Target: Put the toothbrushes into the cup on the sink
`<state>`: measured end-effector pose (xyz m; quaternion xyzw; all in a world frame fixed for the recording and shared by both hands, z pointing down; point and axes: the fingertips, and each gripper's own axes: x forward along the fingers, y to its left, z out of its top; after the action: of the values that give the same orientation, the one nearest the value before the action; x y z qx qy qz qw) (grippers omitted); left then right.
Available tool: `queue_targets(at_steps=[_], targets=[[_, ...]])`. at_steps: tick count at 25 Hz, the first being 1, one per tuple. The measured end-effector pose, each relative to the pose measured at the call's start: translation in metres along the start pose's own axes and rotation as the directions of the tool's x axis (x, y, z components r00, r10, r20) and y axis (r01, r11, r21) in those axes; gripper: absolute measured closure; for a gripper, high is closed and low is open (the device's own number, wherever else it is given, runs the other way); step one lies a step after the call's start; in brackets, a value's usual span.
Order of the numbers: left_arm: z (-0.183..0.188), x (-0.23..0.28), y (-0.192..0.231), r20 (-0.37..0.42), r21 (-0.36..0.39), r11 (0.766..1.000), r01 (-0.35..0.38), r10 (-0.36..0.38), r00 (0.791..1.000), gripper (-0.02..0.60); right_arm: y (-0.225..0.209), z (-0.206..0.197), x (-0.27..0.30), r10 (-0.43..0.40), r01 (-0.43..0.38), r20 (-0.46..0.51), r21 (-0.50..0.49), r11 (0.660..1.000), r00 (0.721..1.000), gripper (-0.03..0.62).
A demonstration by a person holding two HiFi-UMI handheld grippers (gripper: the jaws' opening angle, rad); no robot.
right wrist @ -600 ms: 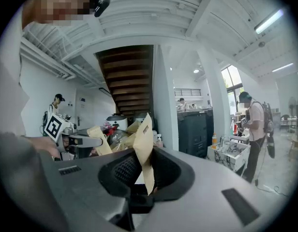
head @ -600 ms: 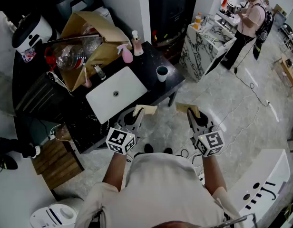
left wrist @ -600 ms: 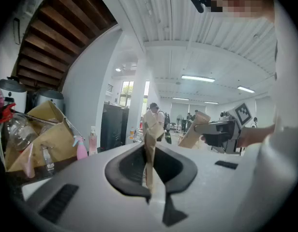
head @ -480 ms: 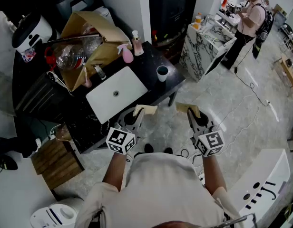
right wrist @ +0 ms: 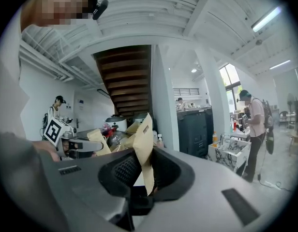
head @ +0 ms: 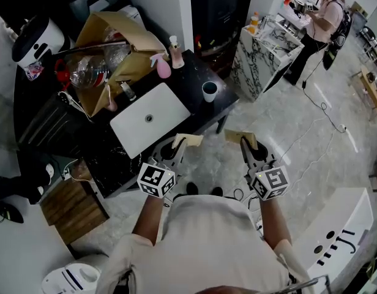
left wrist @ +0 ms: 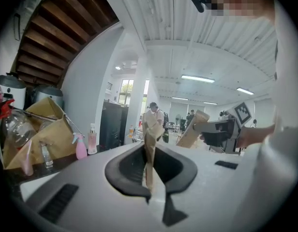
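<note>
Black counter: white sink, cup, pink spray bottle, cardboard box.

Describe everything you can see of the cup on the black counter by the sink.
The small round pale cup stands upright on the black countertop, near its right-hand corner, just right of the white rectangular sink basin. Its rim looks light, its inside dark; no toothbrush sticks out. Only the counter touches it.

Here's a big open test lab dressed up like a home: black bench with a white sink, marble-look counter, ceiling strip lights, 1 more person working behind.
</note>
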<state>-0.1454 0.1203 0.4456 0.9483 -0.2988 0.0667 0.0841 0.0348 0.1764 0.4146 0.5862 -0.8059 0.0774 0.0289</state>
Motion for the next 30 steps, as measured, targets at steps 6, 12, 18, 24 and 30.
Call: queue_targets(at_steps=[6, 12, 18, 24, 30], targets=[[-0.003, -0.003, 0.008, -0.001, -0.008, 1.000, 0.019, -0.019, 1.000, 0.549, 0.000, 0.003, 0.002, -0.046, 0.046, 0.012, 0.024, 0.999, 0.999, 0.523], [-0.014, -0.006, 0.017, -0.015, -0.010, 0.999, 0.048, -0.049, 0.999, 0.549, 0.007, -0.007, 0.005, -0.083, 0.083, 0.006, 0.039, 0.996, 0.997, 0.523], [-0.023, -0.016, 0.031, -0.022, -0.020, 0.998, 0.057, -0.057, 0.998, 0.549, 0.015, -0.011, 0.008, -0.110, 0.108, 0.023, 0.068, 0.992, 0.994, 0.523], [-0.028, -0.017, 0.038, -0.038, 0.006, 0.999, 0.052, -0.052, 0.998, 0.549, 0.018, -0.015, 0.009, -0.122, 0.121, 0.019, 0.069, 0.990, 0.992, 0.523], [-0.028, -0.005, 0.043, -0.042, -0.010, 0.998, 0.063, -0.064, 0.997, 0.549, 0.010, -0.022, 0.017, -0.130, 0.129, 0.000, 0.090, 0.987, 0.992, 0.523]])
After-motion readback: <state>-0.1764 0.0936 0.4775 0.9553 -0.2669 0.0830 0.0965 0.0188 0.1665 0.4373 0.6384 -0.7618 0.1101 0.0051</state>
